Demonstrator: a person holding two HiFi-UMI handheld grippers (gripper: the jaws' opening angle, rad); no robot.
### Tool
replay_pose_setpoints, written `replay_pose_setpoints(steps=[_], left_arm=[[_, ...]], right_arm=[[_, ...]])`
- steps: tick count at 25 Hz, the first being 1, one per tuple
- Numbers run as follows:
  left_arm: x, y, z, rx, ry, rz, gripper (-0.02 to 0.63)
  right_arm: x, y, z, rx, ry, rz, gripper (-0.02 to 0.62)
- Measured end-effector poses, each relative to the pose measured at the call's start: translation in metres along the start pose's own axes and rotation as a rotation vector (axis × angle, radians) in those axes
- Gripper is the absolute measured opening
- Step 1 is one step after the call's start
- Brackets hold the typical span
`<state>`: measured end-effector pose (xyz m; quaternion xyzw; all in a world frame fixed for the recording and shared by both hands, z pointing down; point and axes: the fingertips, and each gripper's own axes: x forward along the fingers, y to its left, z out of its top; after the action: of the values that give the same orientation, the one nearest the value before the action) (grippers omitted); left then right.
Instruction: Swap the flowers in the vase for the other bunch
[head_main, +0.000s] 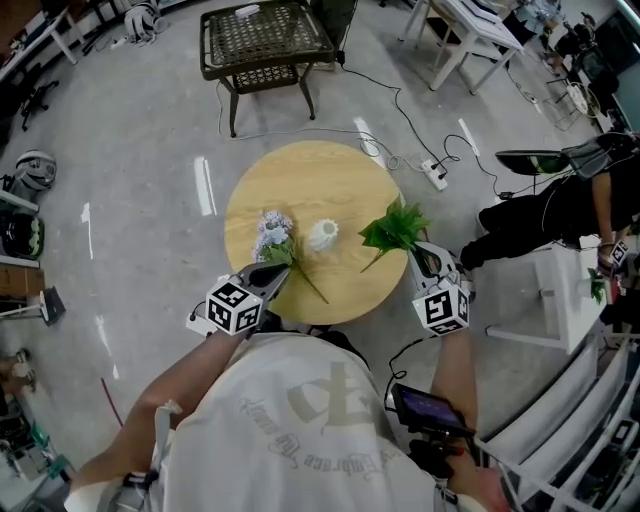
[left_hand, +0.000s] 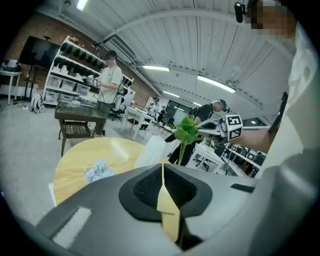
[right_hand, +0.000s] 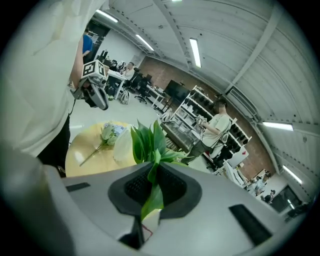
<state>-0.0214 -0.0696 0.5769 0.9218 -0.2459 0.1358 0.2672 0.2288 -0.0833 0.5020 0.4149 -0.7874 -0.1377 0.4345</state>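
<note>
Green leafy flower bunch (head_main: 395, 228) first: in the head view it's sticking up over the right edge of the round light-wood table (head_main: 300, 180), with its stem running down into my right gripper (head_main: 422, 256), which sits at the table's rim. The small white vase (head_main: 322, 235) stands just left of those leaves, near the middle of the table. The pale lavender-and-white flower bunch (head_main: 273, 232) lies flat on the wood on the vase's other side. My left gripper (head_main: 278, 272) is right at that bunch's stem, though I can't tell from up here if they touch.

Left gripper view: the jaws are pressed together and I can't see anything between them. The pale bunch (left_hand: 98, 171) lies on the table off to the left of them, the vase (left_hand: 150, 152) is straight ahead, and the green bunch (left_hand: 186, 131) stands beyond it.

Right gripper view: the jaws are pinching the green bunch (right_hand: 147, 142) low down, with leaves fanning up just past the tips. The vase (right_hand: 122, 145) is just beside them, with the pale bunch (right_hand: 109, 132) behind it.
</note>
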Motion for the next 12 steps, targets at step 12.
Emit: replay_pose_setpoints(steps=[12], left_arm=[[0.025, -0.005, 0.011, -0.015, -0.019, 0.095, 0.015]], right_arm=[[0.046, 0.011, -0.045, 0.024, -0.020, 0.202, 0.015]])
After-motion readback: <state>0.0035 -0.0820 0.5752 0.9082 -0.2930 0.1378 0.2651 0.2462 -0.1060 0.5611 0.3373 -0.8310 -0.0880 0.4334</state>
